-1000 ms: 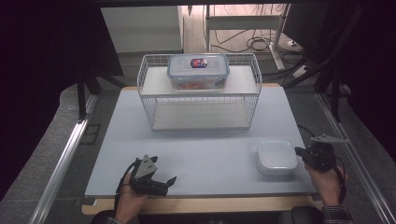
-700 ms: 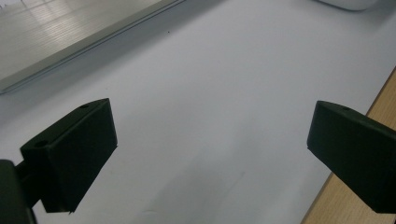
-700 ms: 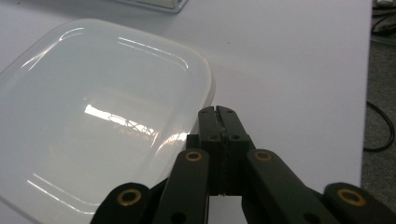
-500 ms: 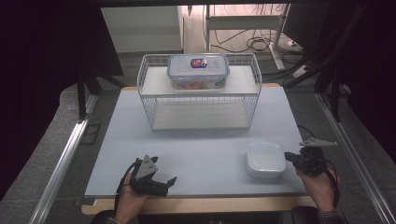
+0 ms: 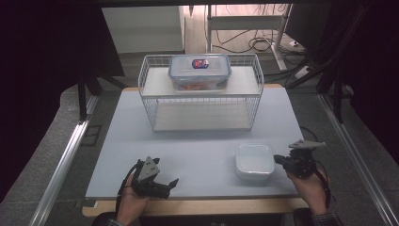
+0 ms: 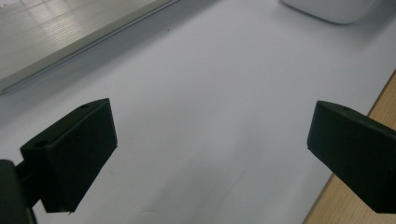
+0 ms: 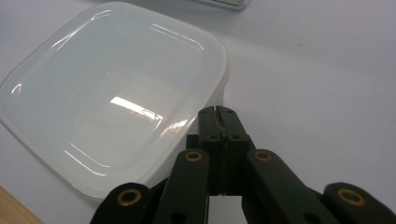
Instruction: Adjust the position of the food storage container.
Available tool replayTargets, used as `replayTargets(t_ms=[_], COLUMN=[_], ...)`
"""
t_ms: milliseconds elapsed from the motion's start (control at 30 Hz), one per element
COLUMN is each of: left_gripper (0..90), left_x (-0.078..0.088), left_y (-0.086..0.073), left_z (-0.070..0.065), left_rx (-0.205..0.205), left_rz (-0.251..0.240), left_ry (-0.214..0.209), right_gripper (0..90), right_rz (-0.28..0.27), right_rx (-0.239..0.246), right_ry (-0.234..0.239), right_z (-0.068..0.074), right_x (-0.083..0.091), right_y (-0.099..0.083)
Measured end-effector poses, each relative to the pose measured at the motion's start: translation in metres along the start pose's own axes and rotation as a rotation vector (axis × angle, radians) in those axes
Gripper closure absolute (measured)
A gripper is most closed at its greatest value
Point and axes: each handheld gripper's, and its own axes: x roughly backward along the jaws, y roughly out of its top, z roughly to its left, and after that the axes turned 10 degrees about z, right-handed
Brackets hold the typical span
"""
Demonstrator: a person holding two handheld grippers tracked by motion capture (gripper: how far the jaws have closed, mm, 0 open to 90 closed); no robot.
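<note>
Pale table (image 5: 197, 155), white squarish box (image 5: 254, 161) upside-down, right tongs (image 5: 278, 160) pressed together, left tongs (image 5: 172, 184) spread.

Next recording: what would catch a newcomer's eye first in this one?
The white wire rack at the far middle of the table, with a clear lidded food box on its top shelf. Near the front right lies a white square container, the shut right gripper at its right side. The left gripper rests open at front left.

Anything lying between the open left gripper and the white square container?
No: in the high view, only bare pale table top separates the left gripper from the white rounded-square plastic container.
</note>
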Motion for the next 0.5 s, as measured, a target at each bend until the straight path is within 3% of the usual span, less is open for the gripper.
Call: replayTargets(t_ms=[500], left_gripper=[1.4], left_x=[-0.003], left_y=[0.001], left_z=[-0.002], left_rx=[-0.004], left_rz=[0.01], left_ry=[-0.008], right_gripper=[89.4], right_rz=[0.011], right_rx=[0.119], right_ry=[0.097], right_z=[0.045], right_x=[-0.032], right_y=[0.03])
